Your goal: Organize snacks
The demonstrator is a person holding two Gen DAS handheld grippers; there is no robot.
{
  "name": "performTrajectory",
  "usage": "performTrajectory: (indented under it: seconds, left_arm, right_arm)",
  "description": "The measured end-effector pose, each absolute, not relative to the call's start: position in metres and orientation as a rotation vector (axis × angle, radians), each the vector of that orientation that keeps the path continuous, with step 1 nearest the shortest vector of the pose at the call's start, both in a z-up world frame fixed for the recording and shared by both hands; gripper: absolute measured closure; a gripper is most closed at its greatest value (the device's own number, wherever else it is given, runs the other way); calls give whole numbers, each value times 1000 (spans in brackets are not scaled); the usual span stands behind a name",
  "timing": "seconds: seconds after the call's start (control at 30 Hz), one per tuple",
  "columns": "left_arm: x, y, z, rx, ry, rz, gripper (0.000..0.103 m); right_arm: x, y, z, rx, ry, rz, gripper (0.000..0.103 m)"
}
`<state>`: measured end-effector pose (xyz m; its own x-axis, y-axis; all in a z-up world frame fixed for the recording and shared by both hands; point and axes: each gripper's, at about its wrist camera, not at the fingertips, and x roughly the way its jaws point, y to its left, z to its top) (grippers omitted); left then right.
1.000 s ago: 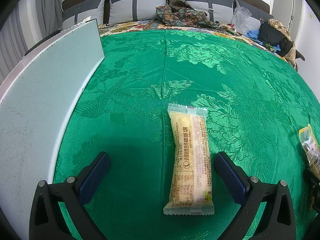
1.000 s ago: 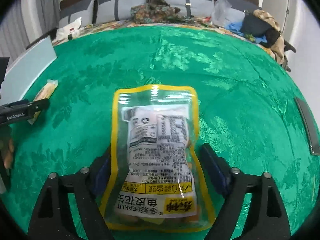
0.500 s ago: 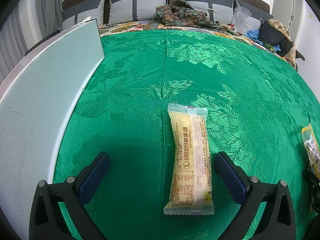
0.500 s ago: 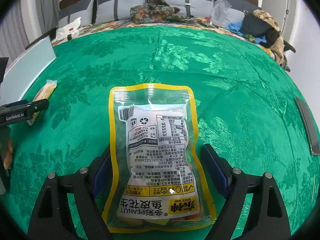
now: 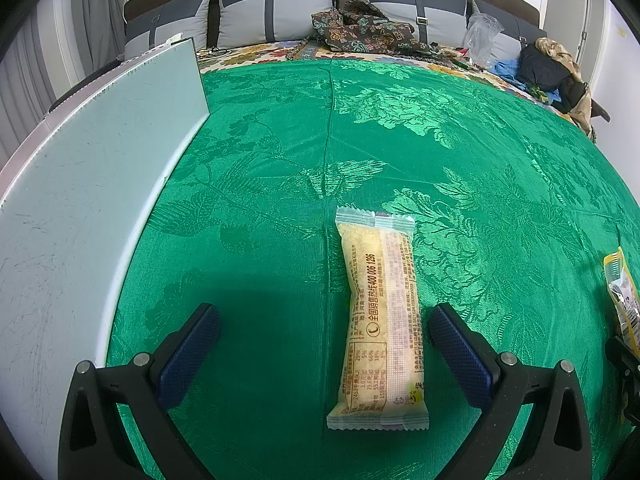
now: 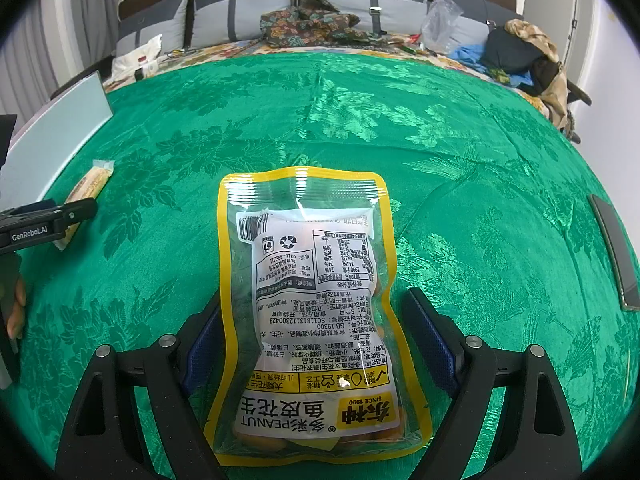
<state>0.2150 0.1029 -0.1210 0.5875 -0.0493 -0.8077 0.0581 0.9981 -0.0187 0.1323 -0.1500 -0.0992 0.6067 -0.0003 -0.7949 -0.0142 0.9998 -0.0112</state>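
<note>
A long pale yellow snack bar (image 5: 380, 316) lies on the green cloth (image 5: 280, 152), between the fingers of my left gripper (image 5: 324, 344), nearer the right finger. That gripper is open and touches nothing. The bar also shows far left in the right wrist view (image 6: 86, 190). A yellow-edged clear peanut bag (image 6: 308, 308) lies flat between the fingers of my right gripper (image 6: 314, 340), which is open with gaps on both sides. The bag's edge shows at the right of the left wrist view (image 5: 622, 296).
A pale grey board (image 5: 80, 200) lies along the left edge of the cloth. A dark flat device (image 6: 612, 248) lies at the right. Pillows (image 5: 276, 12), clothes and bags (image 5: 544, 68) sit at the far end. The left gripper (image 6: 40, 224) shows at the left.
The right gripper has drawn back slightly, so the peanut bag lies lower and flatter between its fingers. The left gripper and the snack bar have not moved.
</note>
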Motion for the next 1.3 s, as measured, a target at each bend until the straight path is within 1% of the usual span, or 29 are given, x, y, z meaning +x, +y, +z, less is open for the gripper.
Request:
performTrajectory:
  seconds: [0.73,0.8,0.9,0.93,0.97,1.0,1.03,1.07,1.1,1.13,1.2,1.3]
  left_arm:
    - [215,103,-121,8,941,-61,0]
    - [217,103,-120,9,972,-56,0]
    - [220,97,-118,19,1073,-79,0]
    - [219,94,-117,29,1092,-96,5]
    - [217,91,-113,43,1084,-123,23]
    - [214,88,-109,61,1069,-146,38]
    - [212,86,-105,77,1062,-166,73]
    - [211,84,-103,93,1077,-165,74]
    - [208,85,-102,79,1090,-177,74]
    - [204,87,-100,52,1089,-195,74]
    - [192,93,-92,6,1069,-208,75]
    - [169,108,-71,-113,1026,-243,74]
  right_arm:
    - [132,-151,-100,-17,919,8,16]
    - [132,-152,-100,-16,919,8,16]
    - [134,-150,-99,-15,955,9,16]
    - [138,-150,-97,-13,1003,14,16]
    - [143,-152,-95,-8,1075,27,16]
    - [147,-153,-93,-5,1110,38,18]
    - [151,-155,-91,1,1144,57,27]
    - [153,-157,-87,4,1156,69,42]
    - [154,-159,-85,21,1168,81,43]
    - [155,-167,-84,106,1199,119,45]
    - [152,-177,-81,211,1209,144,45]
    - [139,-188,-69,377,1175,183,45]
